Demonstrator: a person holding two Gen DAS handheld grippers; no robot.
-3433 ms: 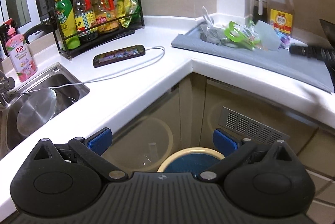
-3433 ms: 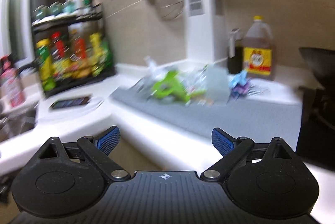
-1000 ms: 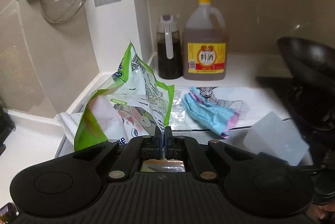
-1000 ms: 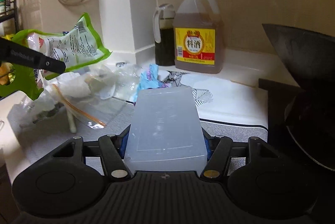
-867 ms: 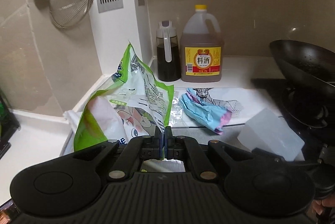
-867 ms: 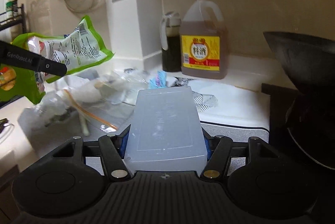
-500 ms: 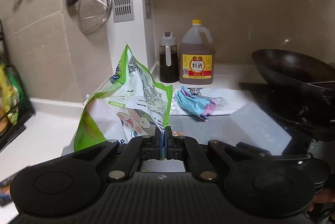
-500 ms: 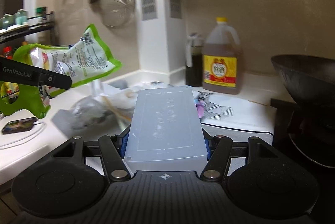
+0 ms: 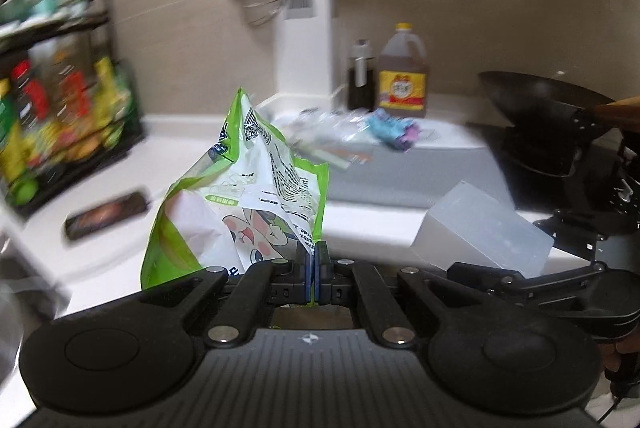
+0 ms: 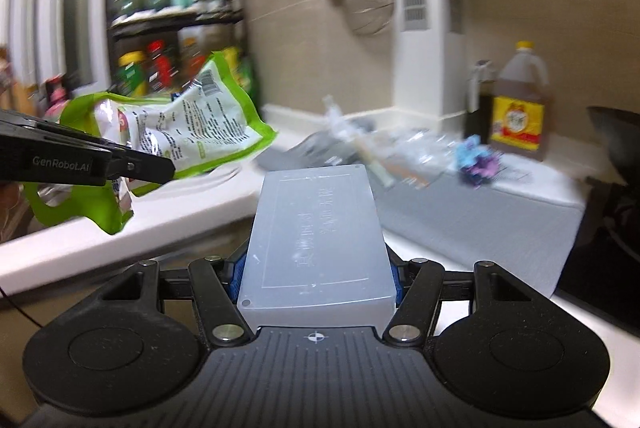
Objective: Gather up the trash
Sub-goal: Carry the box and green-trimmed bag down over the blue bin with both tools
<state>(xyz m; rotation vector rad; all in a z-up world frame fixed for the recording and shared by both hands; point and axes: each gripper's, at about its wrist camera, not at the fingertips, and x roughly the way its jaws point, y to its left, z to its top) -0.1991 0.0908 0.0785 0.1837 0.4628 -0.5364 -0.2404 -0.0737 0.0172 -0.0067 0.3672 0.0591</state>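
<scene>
The translucent plastic box (image 10: 316,232) is rigid, smooth and probably light; grip its long side walls, as the right tongs (image 10: 314,278) do, part-open and clamped on it above the white surface (image 10: 120,228) edge. The green-and-white snack bag (image 9: 240,196) is thin, crinkly film, likely near weightless; the left tongs (image 9: 314,268), fully closed, pinch its lower edge, holding it aloft.
</scene>
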